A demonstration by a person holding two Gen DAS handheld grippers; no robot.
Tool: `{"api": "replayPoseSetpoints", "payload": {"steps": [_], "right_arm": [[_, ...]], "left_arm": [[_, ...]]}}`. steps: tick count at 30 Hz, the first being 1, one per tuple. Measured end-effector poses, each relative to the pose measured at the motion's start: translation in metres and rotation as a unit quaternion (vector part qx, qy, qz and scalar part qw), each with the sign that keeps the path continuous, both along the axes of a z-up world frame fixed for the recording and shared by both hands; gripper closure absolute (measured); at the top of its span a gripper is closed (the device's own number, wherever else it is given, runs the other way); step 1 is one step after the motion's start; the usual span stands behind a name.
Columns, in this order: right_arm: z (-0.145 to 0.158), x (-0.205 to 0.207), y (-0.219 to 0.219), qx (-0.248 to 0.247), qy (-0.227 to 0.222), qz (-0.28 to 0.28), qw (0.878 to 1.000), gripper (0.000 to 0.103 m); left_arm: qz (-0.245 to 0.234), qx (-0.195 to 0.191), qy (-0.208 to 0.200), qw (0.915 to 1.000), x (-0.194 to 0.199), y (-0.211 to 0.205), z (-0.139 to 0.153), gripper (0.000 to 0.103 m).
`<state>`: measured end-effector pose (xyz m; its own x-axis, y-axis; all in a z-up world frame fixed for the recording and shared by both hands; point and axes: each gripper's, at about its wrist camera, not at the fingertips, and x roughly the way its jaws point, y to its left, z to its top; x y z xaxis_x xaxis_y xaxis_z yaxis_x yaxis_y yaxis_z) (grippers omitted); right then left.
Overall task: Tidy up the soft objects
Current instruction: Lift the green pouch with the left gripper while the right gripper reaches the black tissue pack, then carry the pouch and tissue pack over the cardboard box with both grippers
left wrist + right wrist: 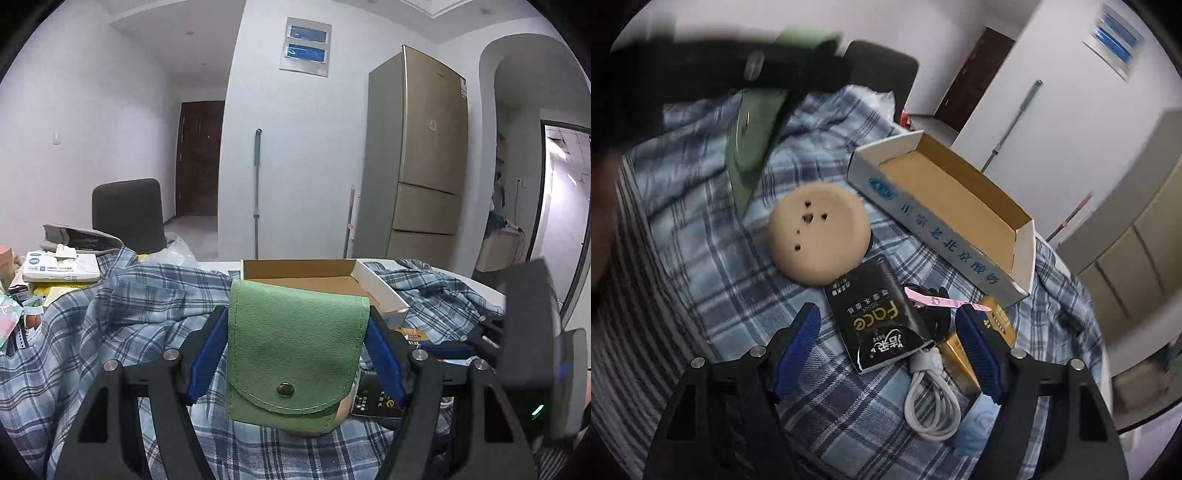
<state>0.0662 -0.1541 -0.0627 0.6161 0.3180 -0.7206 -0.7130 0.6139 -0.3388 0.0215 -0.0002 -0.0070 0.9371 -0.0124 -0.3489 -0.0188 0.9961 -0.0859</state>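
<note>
My left gripper (297,312) is shut on a green snap-button pouch (295,354), its blue pads pressing both sides, above the blue plaid cloth (129,314). In the right wrist view that pouch (753,147) hangs blurred at the upper left under the left gripper's dark body. My right gripper (886,312) points down at the cloth (701,258) with its jaws apart around a black tissue pack (879,321); a gap shows on each side of the pack. A beige round cushion (818,236) with dark spots lies just beyond it. The open cardboard box (923,221) stands empty to the right.
Beside the tissue pack lie a coiled white cable (931,402), a gold box (964,354) and a pink strip (938,301). The box (380,291) sits behind the pouch. A dark chair (129,214) and stacked packages (61,266) stand at the left, a fridge (424,155) beyond.
</note>
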Motion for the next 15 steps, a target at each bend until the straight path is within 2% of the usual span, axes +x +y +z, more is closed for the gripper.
{"api": "replayPoseSetpoints", "payload": {"steps": [2,5,6,11,12,15], "right_arm": [[-0.006,0.0,0.006,-0.025,-0.007,0.007,1.0,0.033],[-0.01,0.011,0.009,-0.03,0.02,0.006,0.999,0.036],[-0.012,0.015,0.008,-0.029,0.029,0.005,0.999,0.042],[-0.022,0.029,0.006,-0.017,0.079,0.003,0.997,0.044],[-0.024,0.027,0.006,-0.018,0.081,0.006,0.997,0.048],[-0.026,0.021,0.01,-0.025,0.065,0.009,0.998,0.05]], "left_arm": [[0.008,-0.012,0.001,0.9999,0.0,0.006,0.0,0.029],[0.016,-0.028,0.009,0.9994,0.002,0.014,-0.001,0.029],[0.019,-0.029,0.012,0.9993,0.004,0.015,-0.001,0.029],[0.023,-0.027,0.011,0.9993,0.002,0.014,-0.001,0.029],[0.023,-0.026,0.011,0.9994,0.002,0.013,-0.001,0.029],[0.023,-0.024,0.012,0.9994,0.002,0.011,-0.001,0.029]]}}
